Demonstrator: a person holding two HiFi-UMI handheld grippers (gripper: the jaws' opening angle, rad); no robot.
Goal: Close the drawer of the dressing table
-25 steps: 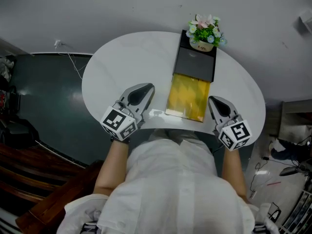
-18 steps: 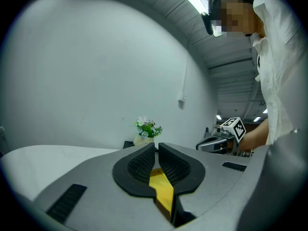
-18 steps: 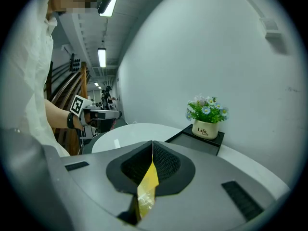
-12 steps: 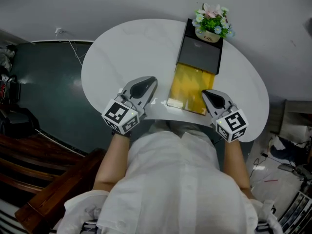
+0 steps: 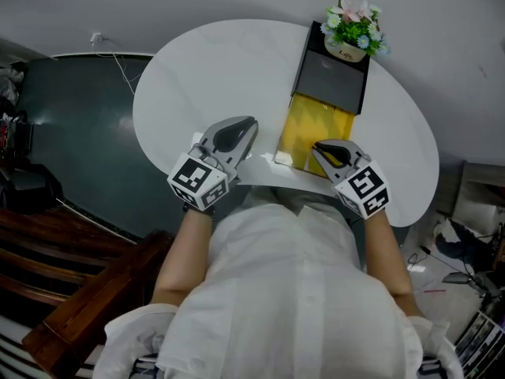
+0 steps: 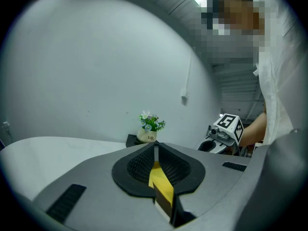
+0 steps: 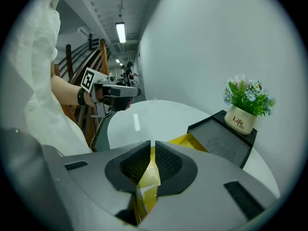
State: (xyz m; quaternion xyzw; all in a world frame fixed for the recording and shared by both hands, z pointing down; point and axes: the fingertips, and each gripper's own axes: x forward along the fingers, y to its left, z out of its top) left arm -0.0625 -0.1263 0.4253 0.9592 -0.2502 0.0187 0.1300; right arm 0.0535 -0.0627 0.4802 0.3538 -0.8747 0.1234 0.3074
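Setting: white round table against a pale wall, dark floor off to its left. Person in a white shirt stands at the near edge, one gripper in each hand.

Box: black, lies beyond both sets of fingers at the table's far side, with a flower pot on its far end.

Drawer: yellow, pulled out of the box toward the person, not closed. It lies between the two grippers, nearer the right one.

Left gripper: fingers closed together, nothing between them. The tips point across the table with the drawer just to their right and apart from them. Only a sliver of yellow shows through the slit in the left gripper view.

Right gripper: fingers closed, nothing held. It is tilted downward, tips over the drawer's near right corner. The right gripper view shows the yellow drawer directly ahead of and below the pads, the box and pot further on to the right. Contact between tips and drawer: cannot tell
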